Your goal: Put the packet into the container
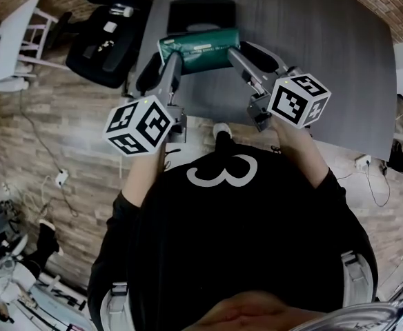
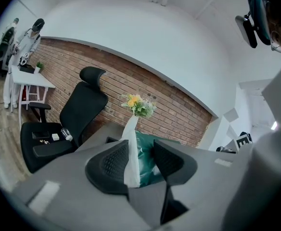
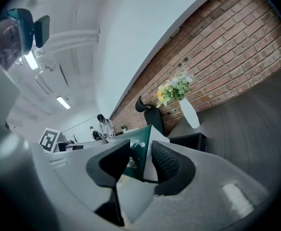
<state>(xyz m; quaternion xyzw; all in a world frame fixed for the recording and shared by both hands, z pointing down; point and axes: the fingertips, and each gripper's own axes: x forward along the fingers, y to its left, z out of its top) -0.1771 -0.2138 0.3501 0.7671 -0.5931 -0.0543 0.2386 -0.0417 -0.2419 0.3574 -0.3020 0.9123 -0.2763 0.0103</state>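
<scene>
A green packet (image 1: pixel 200 50) with a white seam hangs over the dark grey table (image 1: pixel 326 67), held from both ends. My left gripper (image 1: pixel 162 65) is shut on its left end; in the left gripper view the packet's (image 2: pixel 146 159) white edge sits between the pads of that gripper (image 2: pixel 140 161). On the right end my right gripper (image 1: pixel 248 54) is shut as well, and the right gripper view shows the packet (image 3: pixel 139 150) clamped in that gripper (image 3: pixel 141 160). The black container (image 1: pixel 201 14) stands on the table just beyond the packet, also visible as a dark container (image 3: pixel 188 141).
A black office chair (image 1: pixel 108 36) stands left of the table, the same chair (image 2: pixel 68 124) seen close by. A white vase of flowers (image 3: pixel 186 107) sits at the brick wall. White furniture (image 1: pixel 12 40) and floor cables (image 1: pixel 46 157) lie to the left.
</scene>
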